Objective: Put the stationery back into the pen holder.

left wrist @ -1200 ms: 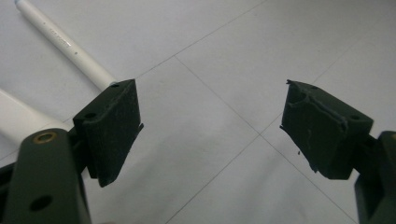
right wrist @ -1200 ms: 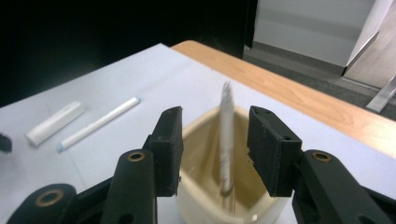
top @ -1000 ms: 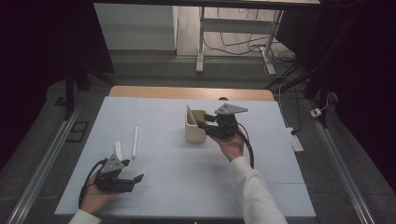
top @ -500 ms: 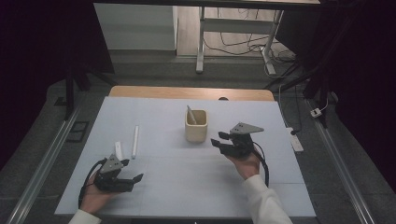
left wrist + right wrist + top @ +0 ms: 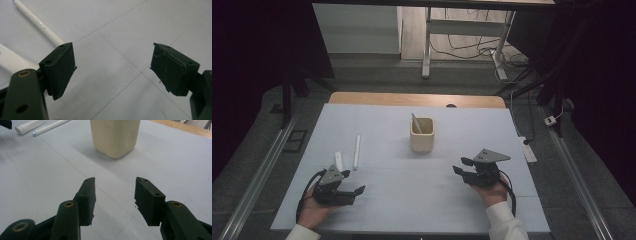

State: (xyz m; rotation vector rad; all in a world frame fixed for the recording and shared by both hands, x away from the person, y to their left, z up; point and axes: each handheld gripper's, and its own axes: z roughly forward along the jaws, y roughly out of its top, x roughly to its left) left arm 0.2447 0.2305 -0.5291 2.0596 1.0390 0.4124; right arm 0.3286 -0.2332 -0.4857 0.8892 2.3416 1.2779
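With one pen (image 5: pixel 415 123) standing in the cup (image 5: pixel 422 135) mid-desk, part of the job looks done. Two white pens (image 5: pixel 357 151) lie near the left edge, and the left gripper (image 5: pixel 354 191) and right gripper (image 5: pixel 461 166) rest apart from everything, fingers spread and empty, the right's having just been opening.

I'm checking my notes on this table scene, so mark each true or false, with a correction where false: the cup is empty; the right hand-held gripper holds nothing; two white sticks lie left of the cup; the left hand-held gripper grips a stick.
1. The cup is empty. False: a white stick leans inside it.
2. The right hand-held gripper holds nothing. True.
3. Two white sticks lie left of the cup. True: a long stick and a short stick.
4. The left hand-held gripper grips a stick. False: it is open and holds nothing.
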